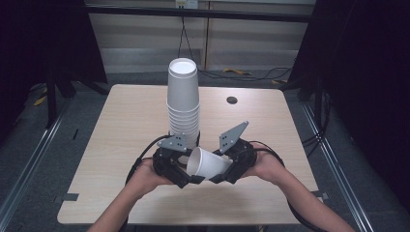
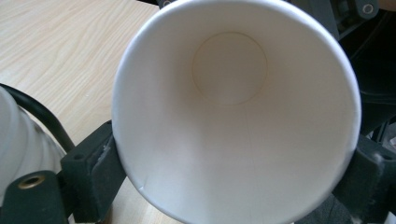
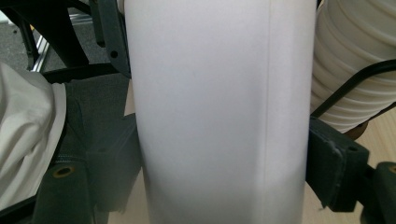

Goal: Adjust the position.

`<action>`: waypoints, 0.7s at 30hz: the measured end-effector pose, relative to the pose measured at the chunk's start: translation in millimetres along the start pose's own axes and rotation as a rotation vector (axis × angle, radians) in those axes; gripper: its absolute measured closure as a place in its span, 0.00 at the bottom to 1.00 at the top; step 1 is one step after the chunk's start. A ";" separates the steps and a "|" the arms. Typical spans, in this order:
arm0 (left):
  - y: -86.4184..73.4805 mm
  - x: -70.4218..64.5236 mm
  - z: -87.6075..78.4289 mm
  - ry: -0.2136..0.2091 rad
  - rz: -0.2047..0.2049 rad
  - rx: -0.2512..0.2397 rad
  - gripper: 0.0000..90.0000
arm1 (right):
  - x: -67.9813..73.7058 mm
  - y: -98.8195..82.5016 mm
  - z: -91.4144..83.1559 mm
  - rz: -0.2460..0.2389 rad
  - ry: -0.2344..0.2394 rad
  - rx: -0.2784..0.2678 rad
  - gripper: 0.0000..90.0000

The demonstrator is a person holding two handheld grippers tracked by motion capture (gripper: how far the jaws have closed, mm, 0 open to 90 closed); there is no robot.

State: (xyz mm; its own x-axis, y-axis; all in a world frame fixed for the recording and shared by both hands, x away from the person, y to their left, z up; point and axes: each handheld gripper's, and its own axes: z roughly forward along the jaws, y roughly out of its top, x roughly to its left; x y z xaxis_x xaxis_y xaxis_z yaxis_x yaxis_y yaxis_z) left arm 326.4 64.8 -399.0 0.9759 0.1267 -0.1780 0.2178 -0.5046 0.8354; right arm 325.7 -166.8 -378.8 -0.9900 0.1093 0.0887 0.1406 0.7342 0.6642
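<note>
Both hand-held grippers — left [image 1: 186,178] and right [image 1: 223,173] — are clamping one paper cup [image 1: 209,164] near the stack [image 1: 183,104]; one should be releasing gently, avoiding crushing.

cup stack [image 1: 183,101] on table [image 1: 121,140], tilted cup [image 1: 208,163] just before it

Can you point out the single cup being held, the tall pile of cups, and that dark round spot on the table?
single cup [image 1: 209,163], high view, its white side wall.
stack of cups [image 1: 183,104], high view, middle of the stack.
dark round spot [image 1: 232,100], high view, its centre.
</note>
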 end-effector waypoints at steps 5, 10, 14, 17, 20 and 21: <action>2.5 -1.4 -2.2 0.010 0.013 0.024 0.14 | 1.9 0.5 2.9 -0.012 -0.012 0.007 0.23; 6.4 -2.5 -5.0 0.012 0.014 0.061 0.14 | 2.2 -0.2 3.1 -0.001 -0.021 -0.014 0.18; 8.3 -3.4 -6.6 0.011 0.001 0.085 0.14 | 2.8 -2.1 2.7 0.011 -0.025 -0.023 0.14; 8.7 -2.1 -10.6 0.017 -0.005 0.109 0.14 | 0.8 -8.8 1.1 0.028 -0.024 -0.049 0.13; 8.4 -2.4 -11.5 0.027 -0.005 0.127 0.14 | -0.6 -13.5 -0.5 0.039 -0.030 -0.066 0.13; 8.4 -2.8 -12.3 0.031 0.000 0.142 0.14 | -1.3 -15.5 -1.0 0.042 -0.032 -0.070 0.13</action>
State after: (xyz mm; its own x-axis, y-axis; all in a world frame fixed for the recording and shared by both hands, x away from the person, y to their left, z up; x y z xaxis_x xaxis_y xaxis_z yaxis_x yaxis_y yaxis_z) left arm 325.3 70.8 -385.1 0.9754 0.1520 -0.1597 0.2199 -0.6198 0.7533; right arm 324.8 -178.9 -388.4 -0.9824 0.1611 0.0947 0.1801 0.6800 0.7107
